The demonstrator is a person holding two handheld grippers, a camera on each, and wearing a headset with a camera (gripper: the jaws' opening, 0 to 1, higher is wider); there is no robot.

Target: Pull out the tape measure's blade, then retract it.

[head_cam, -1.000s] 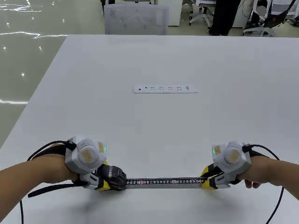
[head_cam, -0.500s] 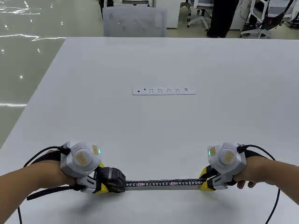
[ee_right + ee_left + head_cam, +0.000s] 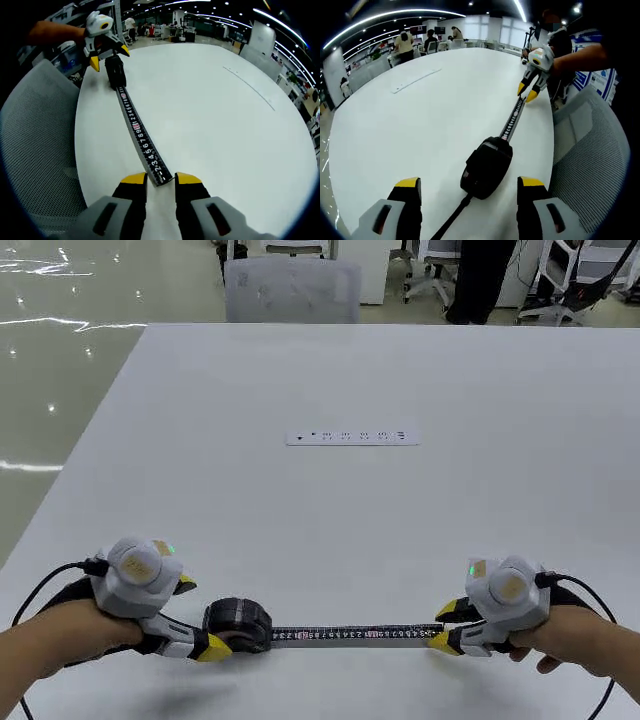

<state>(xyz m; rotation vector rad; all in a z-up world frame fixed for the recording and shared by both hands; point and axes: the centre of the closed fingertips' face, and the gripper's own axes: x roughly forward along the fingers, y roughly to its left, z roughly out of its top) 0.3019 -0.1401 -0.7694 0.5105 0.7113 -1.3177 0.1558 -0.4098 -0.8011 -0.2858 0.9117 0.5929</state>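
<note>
The black tape measure case (image 3: pixel 238 623) lies on the white table (image 3: pixel 350 520) near its front edge. Its blade (image 3: pixel 355 633) stretches right to my right gripper (image 3: pixel 443 626). In the right gripper view the blade's end (image 3: pixel 161 176) sits between the nearly closed yellow tips of that gripper (image 3: pixel 161 179), which pinch it. My left gripper (image 3: pixel 200 617) stands open just left of the case. In the left gripper view the case (image 3: pixel 487 165) lies just ahead of that gripper's (image 3: pixel 469 184) wide-apart tips, untouched, and the blade (image 3: pixel 514 116) runs on to the right gripper (image 3: pixel 527 91).
A white power strip (image 3: pixel 352 438) lies flat mid-table, far beyond the tape. A grey chair (image 3: pixel 290 285) stands at the table's far edge. A mesh seat (image 3: pixel 35 125) sits close behind the front edge. People and office chairs are in the background.
My left gripper has opened, let go of the case and drawn back to the left. The case stays on the table. The blade's length and the right gripper look unchanged.
</note>
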